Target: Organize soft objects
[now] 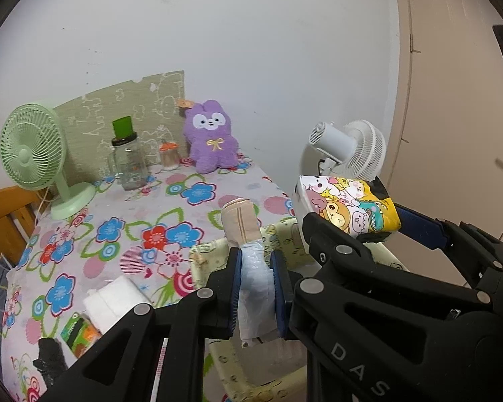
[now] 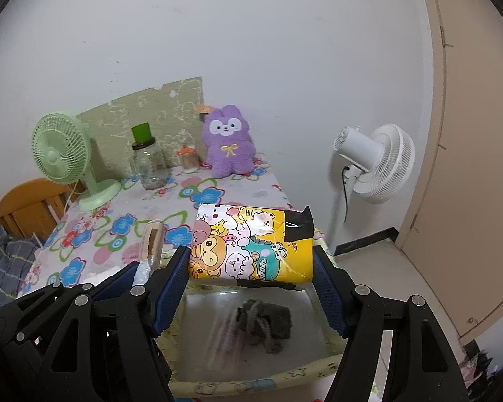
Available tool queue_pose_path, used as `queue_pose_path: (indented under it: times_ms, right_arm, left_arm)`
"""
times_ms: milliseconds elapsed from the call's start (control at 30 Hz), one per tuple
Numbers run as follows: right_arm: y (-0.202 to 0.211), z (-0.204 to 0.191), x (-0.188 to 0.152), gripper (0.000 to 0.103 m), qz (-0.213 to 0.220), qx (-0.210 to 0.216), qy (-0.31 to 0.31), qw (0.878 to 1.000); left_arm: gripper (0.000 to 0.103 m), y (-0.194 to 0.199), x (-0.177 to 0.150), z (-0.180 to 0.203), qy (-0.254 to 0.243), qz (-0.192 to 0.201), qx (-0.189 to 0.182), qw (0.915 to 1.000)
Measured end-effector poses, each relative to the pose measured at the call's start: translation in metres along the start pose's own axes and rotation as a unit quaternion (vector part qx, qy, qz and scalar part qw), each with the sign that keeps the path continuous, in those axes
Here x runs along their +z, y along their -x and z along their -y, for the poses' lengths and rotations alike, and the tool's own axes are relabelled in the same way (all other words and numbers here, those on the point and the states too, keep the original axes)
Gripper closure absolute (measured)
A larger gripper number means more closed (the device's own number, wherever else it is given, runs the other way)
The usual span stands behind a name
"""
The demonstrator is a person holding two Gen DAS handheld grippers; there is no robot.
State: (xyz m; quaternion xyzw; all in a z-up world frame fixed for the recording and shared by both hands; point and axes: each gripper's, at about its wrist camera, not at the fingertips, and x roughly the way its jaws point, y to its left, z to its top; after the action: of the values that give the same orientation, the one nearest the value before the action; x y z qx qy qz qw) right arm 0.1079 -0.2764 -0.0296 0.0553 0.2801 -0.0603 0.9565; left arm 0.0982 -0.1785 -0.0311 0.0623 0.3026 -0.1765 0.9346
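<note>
My left gripper (image 1: 255, 288) is shut on a plastic-wrapped beige roll (image 1: 243, 224) that sticks up past its blue pads; the same roll (image 2: 151, 238) shows at the left of the right wrist view. My right gripper (image 2: 251, 268) is shut on a yellow cartoon-print pack (image 2: 251, 244), held crosswise between its pads; that pack (image 1: 348, 206) also appears at the right of the left wrist view. Both hang over a pale printed bin (image 2: 248, 385) beside the table. A dark grey sock bundle (image 2: 265, 325) lies inside the bin. A purple plush bunny (image 1: 211, 137) sits at the table's back against the wall.
The floral tablecloth (image 1: 134, 234) carries a green desk fan (image 1: 33, 157), a glass jar with a green lid (image 1: 129, 160), a small orange-capped jar (image 1: 169, 157), a white wrapped pack (image 1: 112, 298) and a green packet (image 1: 75, 333). A white standing fan (image 2: 375, 164) is right of the table.
</note>
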Motion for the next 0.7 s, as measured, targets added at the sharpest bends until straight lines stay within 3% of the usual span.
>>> queue_pose_path:
  times_ms: [700]
  right_arm:
    - [-0.049, 0.028, -0.02, 0.03, -0.059, -0.01, -0.031, 0.998]
  left_arm:
    - [0.081, -0.052, -0.014, 0.012, -0.007, -0.065, -0.02, 0.9977]
